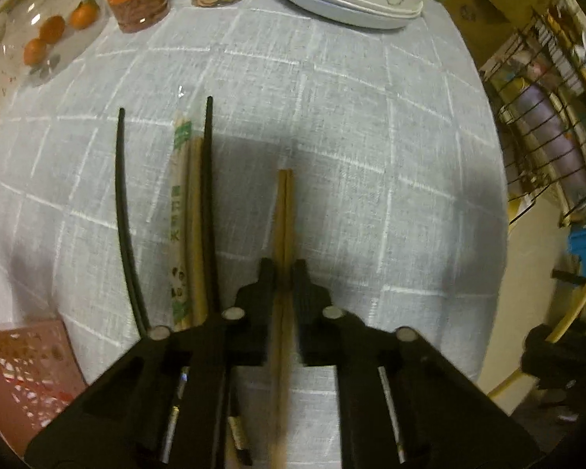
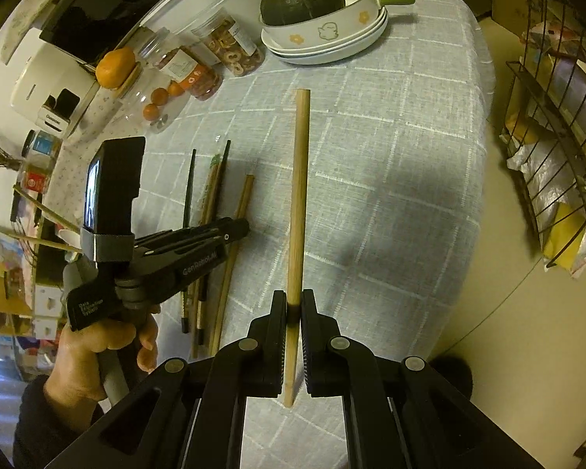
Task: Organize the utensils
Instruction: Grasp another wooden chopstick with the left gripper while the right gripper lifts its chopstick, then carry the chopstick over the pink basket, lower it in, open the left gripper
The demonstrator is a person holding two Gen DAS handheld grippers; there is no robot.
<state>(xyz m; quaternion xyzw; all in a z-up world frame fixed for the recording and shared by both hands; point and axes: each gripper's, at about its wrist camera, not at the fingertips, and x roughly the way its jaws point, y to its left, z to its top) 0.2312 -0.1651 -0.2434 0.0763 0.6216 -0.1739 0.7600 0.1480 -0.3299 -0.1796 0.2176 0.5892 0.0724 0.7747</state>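
Note:
My left gripper (image 1: 284, 265) points down at the grey checked tablecloth (image 1: 351, 125), its jaws closed tight on brown wooden chopsticks (image 1: 284, 211) that look like two side by side. Left of them lie two black chopsticks (image 1: 206, 179), a paper-sleeved pair (image 1: 179, 211) and another brown stick (image 1: 195, 234). In the right wrist view my right gripper (image 2: 293, 305) is shut on a single light wooden chopstick (image 2: 299, 195) held above the cloth. The left gripper (image 2: 240, 230), held by a hand (image 2: 97, 336), is low over the chopstick group (image 2: 211, 195).
A pink perforated basket (image 1: 23, 375) sits at the near left. At the far edge stand stacked plates (image 1: 343, 11), a pan with a dark squash (image 2: 304, 0), jars (image 1: 136, 4) and small oranges (image 1: 50, 29). A wire rack (image 1: 547, 136) stands beyond the table's right edge.

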